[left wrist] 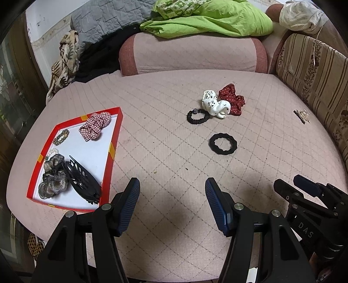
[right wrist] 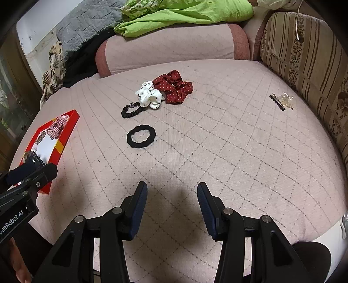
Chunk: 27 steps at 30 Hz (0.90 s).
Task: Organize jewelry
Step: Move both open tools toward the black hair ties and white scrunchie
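A red-rimmed tray (left wrist: 115, 139) (right wrist: 72, 124) lies at the left of the pink quilted cushion; in it are a checked scrunchie (left wrist: 94, 126), a beaded bracelet (left wrist: 61, 136), a grey scrunchie (left wrist: 53, 176) and a black claw clip (left wrist: 81, 178). Loose on the cushion lie a black wavy hair tie (left wrist: 223, 143) (right wrist: 141, 136), a thin black hair tie (left wrist: 197, 116) (right wrist: 131, 110), a white dotted scrunchie (left wrist: 215, 104) (right wrist: 150, 95), a red dotted scrunchie (left wrist: 232, 98) (right wrist: 174, 87) and small clips (left wrist: 301, 115) (right wrist: 281, 101). My left gripper (left wrist: 171, 189) and right gripper (right wrist: 171, 191) hover open and empty over the near cushion.
A pink bolster (left wrist: 193, 54) backs the cushion, with green bedding (left wrist: 208, 21) and a grey quilt (left wrist: 104, 19) behind. A striped floral cushion (left wrist: 313, 71) walls the right side. The right gripper's fingers (left wrist: 304, 187) show beside the left one.
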Each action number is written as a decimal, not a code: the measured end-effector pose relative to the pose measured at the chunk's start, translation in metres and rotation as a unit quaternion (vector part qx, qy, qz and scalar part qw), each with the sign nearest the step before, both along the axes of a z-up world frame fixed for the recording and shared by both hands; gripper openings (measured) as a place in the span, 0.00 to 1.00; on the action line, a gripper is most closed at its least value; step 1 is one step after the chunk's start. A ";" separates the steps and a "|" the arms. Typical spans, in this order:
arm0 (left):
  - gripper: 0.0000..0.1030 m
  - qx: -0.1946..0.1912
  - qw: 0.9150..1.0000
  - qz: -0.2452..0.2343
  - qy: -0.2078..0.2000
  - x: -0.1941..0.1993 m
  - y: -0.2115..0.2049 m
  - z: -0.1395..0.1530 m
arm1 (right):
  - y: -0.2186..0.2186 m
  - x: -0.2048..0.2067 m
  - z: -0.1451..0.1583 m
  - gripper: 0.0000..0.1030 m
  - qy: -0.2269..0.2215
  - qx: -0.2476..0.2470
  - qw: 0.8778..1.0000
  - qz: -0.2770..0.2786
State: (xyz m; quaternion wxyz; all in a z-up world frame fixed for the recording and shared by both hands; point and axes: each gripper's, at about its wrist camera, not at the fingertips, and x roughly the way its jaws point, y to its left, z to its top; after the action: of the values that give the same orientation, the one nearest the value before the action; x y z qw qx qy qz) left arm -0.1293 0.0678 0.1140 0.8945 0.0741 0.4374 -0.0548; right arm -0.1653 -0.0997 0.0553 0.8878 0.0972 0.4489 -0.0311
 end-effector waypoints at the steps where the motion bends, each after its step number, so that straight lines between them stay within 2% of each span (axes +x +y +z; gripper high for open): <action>1: 0.59 0.000 1.000 0.000 0.002 0.001 0.000 -0.001 | 0.000 0.000 -0.001 0.50 0.001 0.000 1.000 0.000; 21: 0.59 -0.007 0.999 0.006 0.046 0.026 0.009 -0.030 | -0.003 0.023 -0.019 0.50 0.026 0.010 1.000 0.000; 27: 0.59 -0.021 0.998 -0.002 0.058 0.041 0.008 -0.031 | -0.014 0.036 -0.020 0.50 0.030 0.022 0.999 -0.001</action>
State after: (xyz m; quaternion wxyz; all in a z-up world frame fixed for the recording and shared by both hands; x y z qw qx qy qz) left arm -0.0887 0.0754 0.0829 0.8688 0.0525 0.4873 -0.0699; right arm -0.1295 -0.1135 0.0350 0.8716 0.1166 0.4755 -0.0253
